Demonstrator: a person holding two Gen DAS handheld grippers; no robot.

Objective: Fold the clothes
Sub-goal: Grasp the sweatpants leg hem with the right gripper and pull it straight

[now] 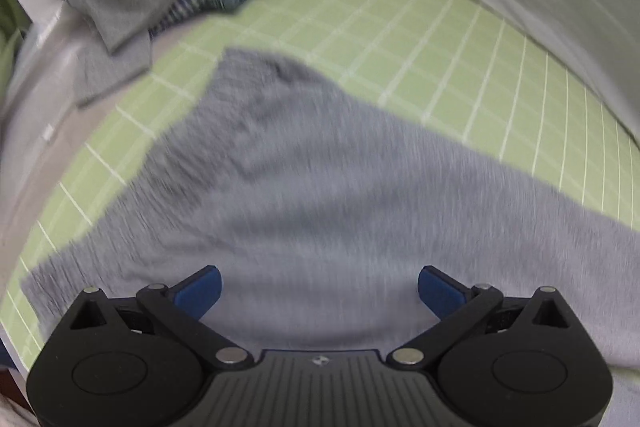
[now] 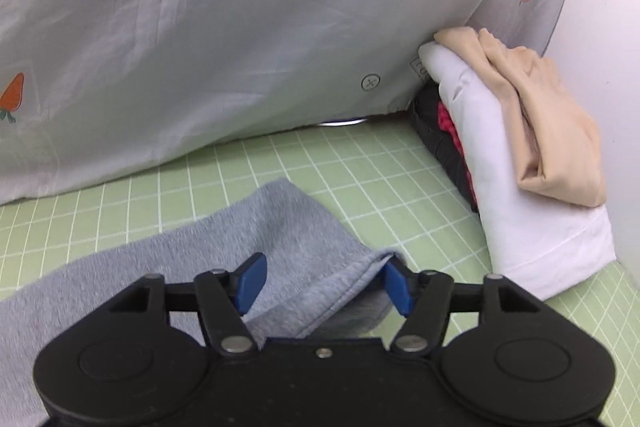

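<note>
We judge the grey garment [image 1: 320,187] on the green mat [image 1: 400,39] soft and limp, best pinched at its hem corner between the right tongs [image 2: 322,285], both tongs [image 1: 319,291] gaping empty.

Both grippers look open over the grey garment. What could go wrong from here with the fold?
The right gripper straddles a doubled hem of the grey garment; closing may catch only one layer. The left gripper hovers over mid-fabric in a blurred view, so it may pinch a bunch, not an edge. The folded stack lies close and could be nudged.
</note>
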